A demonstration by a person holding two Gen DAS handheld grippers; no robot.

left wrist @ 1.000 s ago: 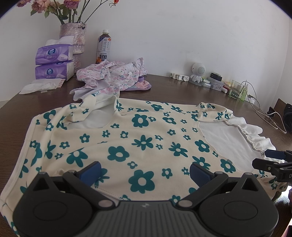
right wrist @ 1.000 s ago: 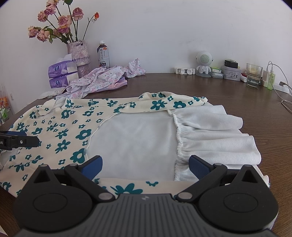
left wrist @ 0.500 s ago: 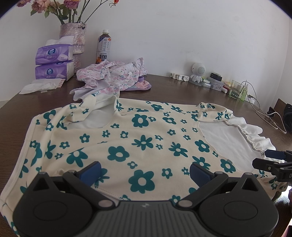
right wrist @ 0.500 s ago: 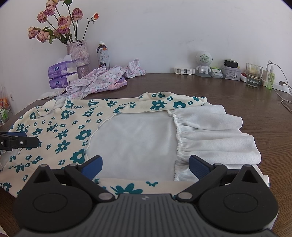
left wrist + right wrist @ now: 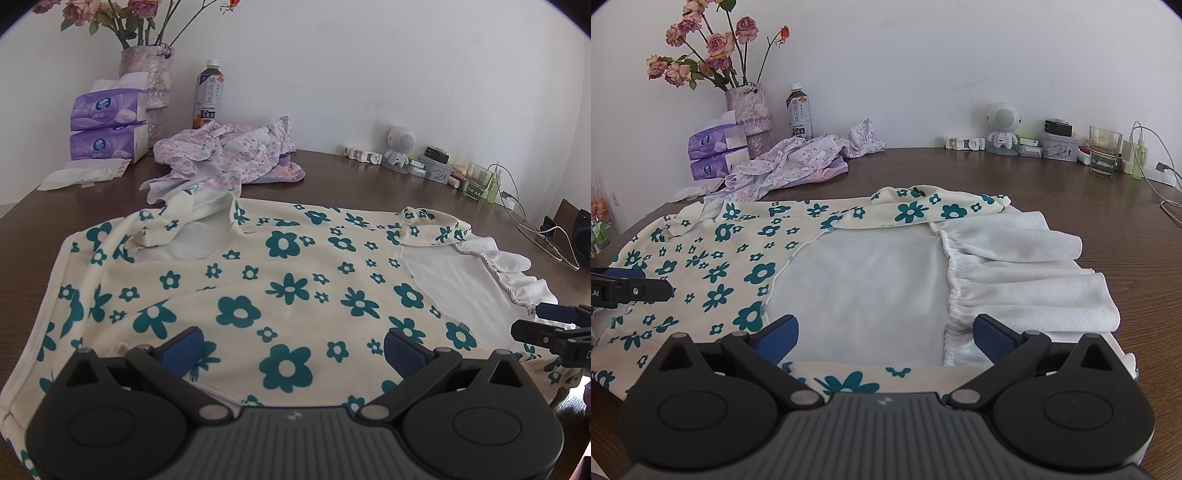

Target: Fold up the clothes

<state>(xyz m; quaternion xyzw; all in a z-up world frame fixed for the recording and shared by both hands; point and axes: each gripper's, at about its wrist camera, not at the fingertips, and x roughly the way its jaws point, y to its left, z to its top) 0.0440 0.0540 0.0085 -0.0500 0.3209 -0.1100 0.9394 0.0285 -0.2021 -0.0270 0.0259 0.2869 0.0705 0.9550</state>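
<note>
A cream garment with teal flowers (image 5: 258,288) (image 5: 713,266) lies spread flat on the brown table, its white lining panel (image 5: 860,291) and white ruffled part (image 5: 1027,273) on the right side. My left gripper (image 5: 293,345) hovers open over the garment's near edge, nothing between its blue pads. My right gripper (image 5: 884,334) is open too, over the near edge of the white panel. Each gripper's tip shows at the side of the other's view: the right gripper's fingers (image 5: 554,325) and the left gripper's fingers (image 5: 628,288).
A crumpled pink floral garment (image 5: 225,155) lies behind the spread one. Along the wall stand tissue packs (image 5: 107,125), a flower vase (image 5: 750,107), a drink bottle (image 5: 208,94), a small white robot figure (image 5: 1003,125), a glass (image 5: 1104,151) and cables (image 5: 543,236).
</note>
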